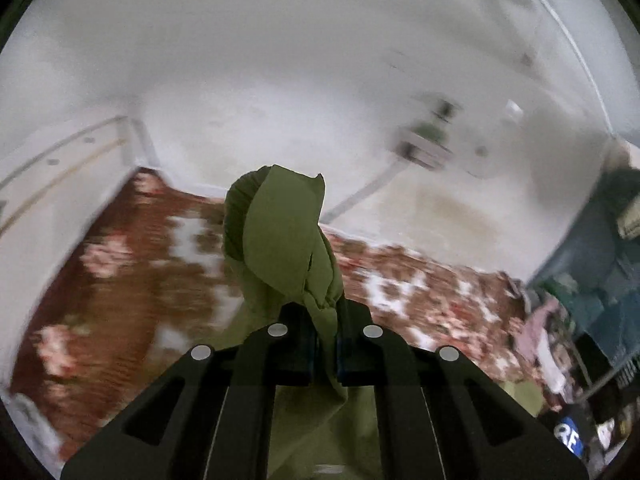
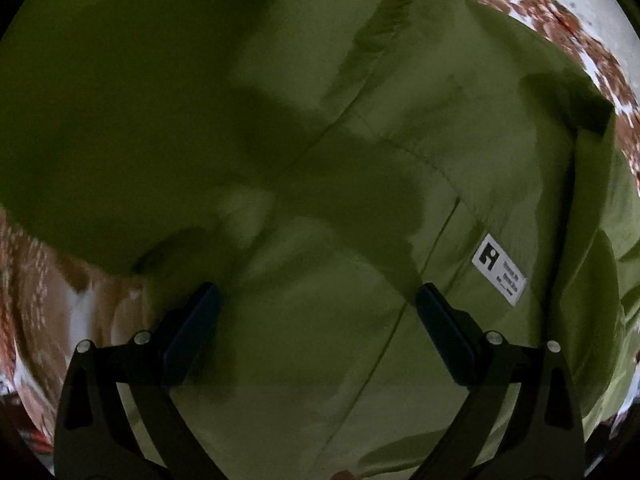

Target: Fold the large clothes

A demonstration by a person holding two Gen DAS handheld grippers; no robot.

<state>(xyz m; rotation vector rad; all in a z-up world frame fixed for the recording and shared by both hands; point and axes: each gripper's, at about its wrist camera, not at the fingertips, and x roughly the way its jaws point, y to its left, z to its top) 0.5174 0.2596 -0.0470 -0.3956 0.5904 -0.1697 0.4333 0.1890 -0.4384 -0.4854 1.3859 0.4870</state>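
An olive green garment (image 2: 360, 160) lies spread on a red floral bedspread (image 2: 44, 292) and fills the right wrist view. It has seams and a white label (image 2: 500, 268). My right gripper (image 2: 318, 300) is open just above the cloth, holding nothing. In the left wrist view my left gripper (image 1: 323, 332) is shut on a bunched part of the green garment (image 1: 280, 236), lifted up above the bed, with cloth hanging below the fingers.
The red floral bedspread (image 1: 132, 280) covers the bed against white walls (image 1: 280, 80). At the right of the left wrist view stand a dark blue unit (image 1: 600, 264) and a pile of mixed clothes (image 1: 548, 344). The left wrist view is motion-blurred.
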